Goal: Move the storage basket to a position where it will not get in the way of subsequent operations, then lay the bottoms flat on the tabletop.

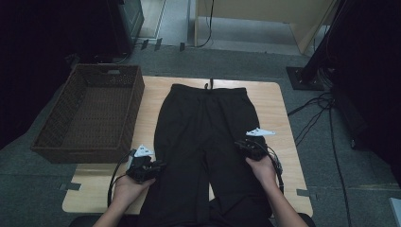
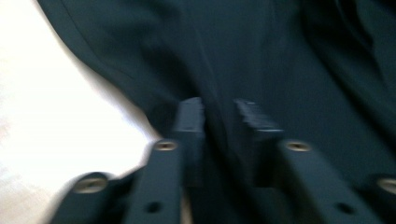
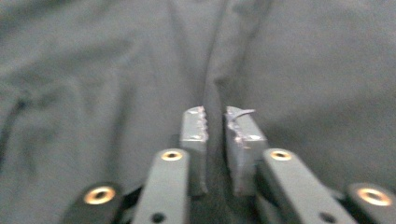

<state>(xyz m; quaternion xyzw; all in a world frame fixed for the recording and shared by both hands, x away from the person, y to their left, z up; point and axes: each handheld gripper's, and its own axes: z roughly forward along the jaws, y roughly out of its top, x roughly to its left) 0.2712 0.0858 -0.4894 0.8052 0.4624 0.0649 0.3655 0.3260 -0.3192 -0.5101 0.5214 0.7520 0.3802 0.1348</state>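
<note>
Black trousers (image 1: 203, 123) lie flat on the wooden table (image 1: 276, 109), waistband at the far side and legs toward me. My left gripper (image 1: 158, 166) hovers at the outer edge of the left leg, and in the left gripper view its jaws (image 2: 219, 109) stand a narrow gap apart over the dark cloth (image 2: 280, 56), with the bright tabletop (image 2: 56, 116) beside it. My right gripper (image 1: 243, 145) is over the right leg. In the right gripper view its jaws (image 3: 215, 114) are slightly apart above a crease in the fabric (image 3: 93, 70). I see nothing pinched in either.
A brown wicker basket (image 1: 90, 113) stands at the table's left side, partly overhanging it. Cables (image 1: 317, 118) run across the grey floor to the right. Bare table shows along both sides of the trousers.
</note>
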